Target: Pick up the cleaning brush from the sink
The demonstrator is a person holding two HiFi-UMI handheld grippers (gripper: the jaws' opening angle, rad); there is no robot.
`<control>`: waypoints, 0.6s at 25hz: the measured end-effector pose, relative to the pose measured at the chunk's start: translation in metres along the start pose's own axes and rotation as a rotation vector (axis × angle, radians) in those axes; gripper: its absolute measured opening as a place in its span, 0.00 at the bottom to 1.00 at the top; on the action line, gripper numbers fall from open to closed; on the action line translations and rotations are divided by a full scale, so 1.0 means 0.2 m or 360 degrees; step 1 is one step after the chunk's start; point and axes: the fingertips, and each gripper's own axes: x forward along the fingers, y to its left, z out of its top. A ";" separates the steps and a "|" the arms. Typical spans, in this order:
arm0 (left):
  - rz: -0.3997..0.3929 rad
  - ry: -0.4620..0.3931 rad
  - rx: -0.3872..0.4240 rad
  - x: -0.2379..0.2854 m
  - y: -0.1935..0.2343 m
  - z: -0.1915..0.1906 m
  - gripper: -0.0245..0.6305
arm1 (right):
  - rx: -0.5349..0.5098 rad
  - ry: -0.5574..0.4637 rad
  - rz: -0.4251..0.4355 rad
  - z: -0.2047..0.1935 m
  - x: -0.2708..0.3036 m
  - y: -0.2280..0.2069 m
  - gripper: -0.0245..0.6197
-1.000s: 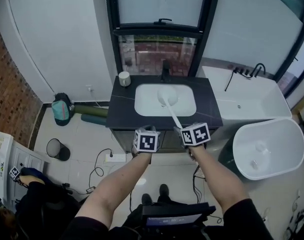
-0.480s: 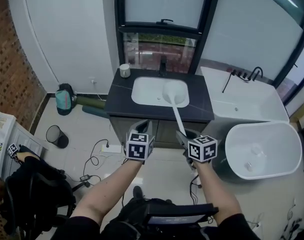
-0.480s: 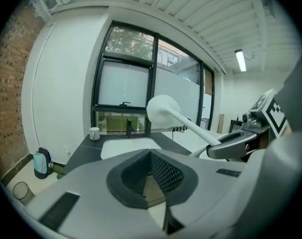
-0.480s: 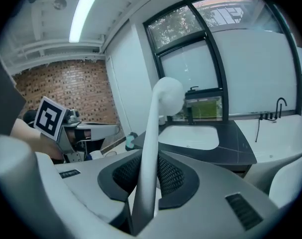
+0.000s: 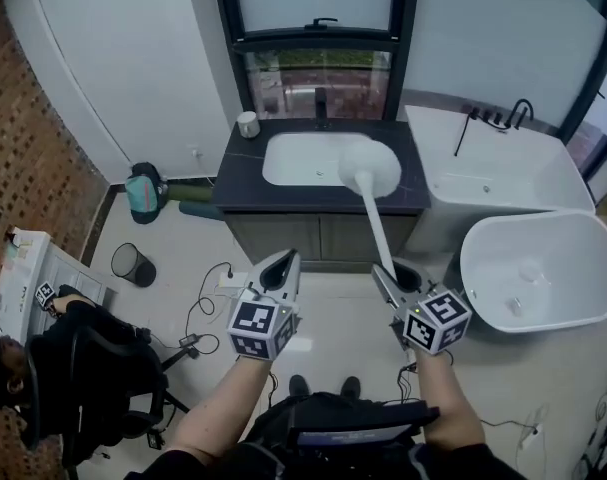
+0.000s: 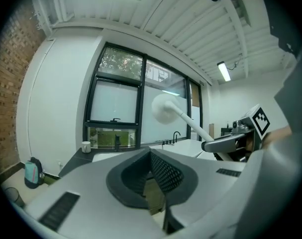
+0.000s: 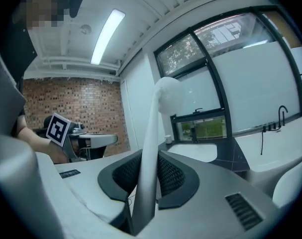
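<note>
Gripping brush [image 5: 375,208] in right gripper [image 5: 395,276], head ahead of jaws, clear of sink [image 5: 283,160]; left gripper [image 5: 280,268] closed, empty. Pickup looks done; hold firm.

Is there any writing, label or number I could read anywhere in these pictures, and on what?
No words or numbers can be read.
The marker cube on the left gripper: square black-and-white pattern, no letters.
The second marker cube on the right gripper: likewise.
Printed sheets at the head view's left edge: too small to read.
The cleaning brush: plain white, no print.
</note>
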 end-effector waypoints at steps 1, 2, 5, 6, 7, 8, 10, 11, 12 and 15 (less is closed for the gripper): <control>-0.0029 -0.0010 -0.0005 -0.02 -0.01 0.01 0.02 | 0.0006 -0.0035 -0.0009 0.02 -0.02 0.01 0.13; -0.0055 -0.0015 -0.0006 -0.05 0.00 0.01 0.02 | 0.0008 -0.0064 -0.0008 0.04 -0.04 0.03 0.13; -0.0100 -0.0050 0.0007 -0.12 0.02 0.04 0.02 | -0.0005 -0.0143 0.0045 0.08 -0.07 0.09 0.13; -0.0105 -0.0062 0.0023 -0.14 0.02 0.05 0.02 | -0.0018 -0.0163 0.0053 0.09 -0.08 0.11 0.13; -0.0104 -0.0064 0.0045 -0.16 0.03 0.04 0.02 | -0.0031 -0.0181 0.0049 0.11 -0.09 0.11 0.13; -0.0099 -0.0056 0.0068 -0.17 0.03 0.03 0.02 | -0.0038 -0.0199 0.0040 0.13 -0.10 0.12 0.13; -0.0085 -0.0039 0.0092 -0.17 0.05 0.03 0.02 | -0.0034 -0.0225 0.0022 0.16 -0.12 0.11 0.13; -0.0083 -0.0042 0.0085 -0.18 0.05 0.03 0.02 | -0.0033 -0.0224 0.0012 0.17 -0.12 0.10 0.13; -0.0084 -0.0050 0.0068 -0.18 0.05 0.04 0.02 | -0.0036 -0.0217 0.0003 0.17 -0.12 0.09 0.13; -0.0087 -0.0075 0.0044 -0.18 0.04 0.05 0.02 | -0.0051 -0.0216 -0.0007 0.19 -0.14 0.08 0.13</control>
